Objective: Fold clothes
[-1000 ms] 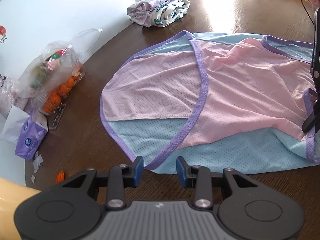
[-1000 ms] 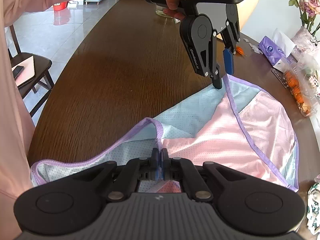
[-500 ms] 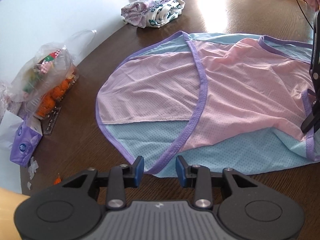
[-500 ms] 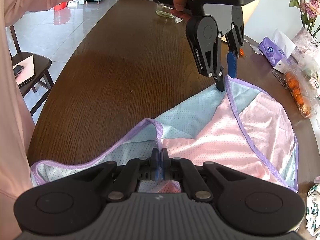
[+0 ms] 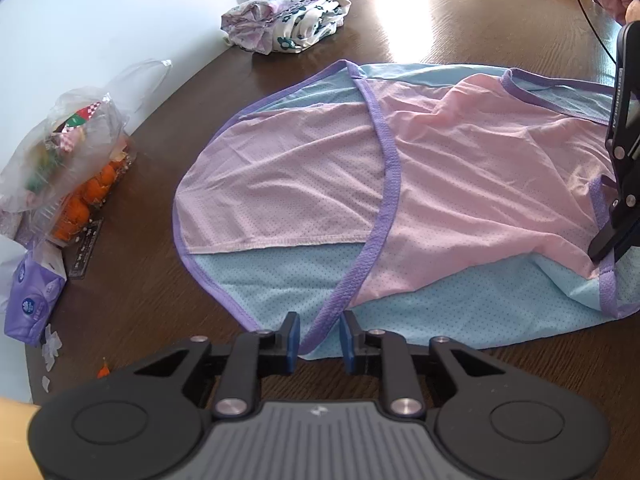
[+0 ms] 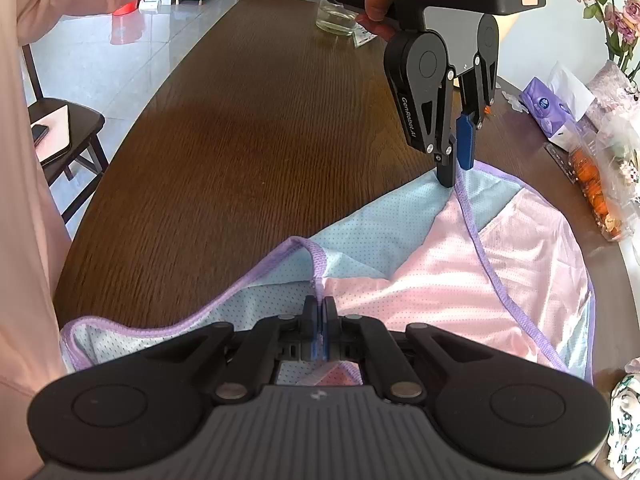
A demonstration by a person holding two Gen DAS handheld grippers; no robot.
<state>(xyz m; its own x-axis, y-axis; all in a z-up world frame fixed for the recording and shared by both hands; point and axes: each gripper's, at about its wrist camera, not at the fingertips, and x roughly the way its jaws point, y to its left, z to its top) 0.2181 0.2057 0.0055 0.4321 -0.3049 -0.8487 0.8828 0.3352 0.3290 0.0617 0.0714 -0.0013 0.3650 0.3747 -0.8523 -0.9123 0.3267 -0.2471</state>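
Note:
A pink and light-blue mesh garment [image 5: 420, 184] with purple trim lies spread on the dark wooden table; it also shows in the right wrist view [image 6: 460, 272]. My left gripper [image 5: 319, 338] is open, its two blue pads on either side of the garment's near purple-trimmed corner. From the right wrist view the left gripper [image 6: 456, 168] stands tip-down at that corner. My right gripper [image 6: 319, 316] is shut on the garment's purple trim at the opposite end, and shows at the right edge of the left wrist view [image 5: 604, 254].
A folded floral cloth [image 5: 288, 24] lies at the table's far side. A plastic bag with oranges [image 5: 76, 172] and a purple tissue pack [image 5: 34, 292] sit at the left edge. A glass [image 6: 334, 20] stands far along the table. A chair [image 6: 60, 128] stands beside it.
My left gripper has moved forward and down, so the garment's near corner now lies between its open pads. The right gripper has stayed shut on the trim.

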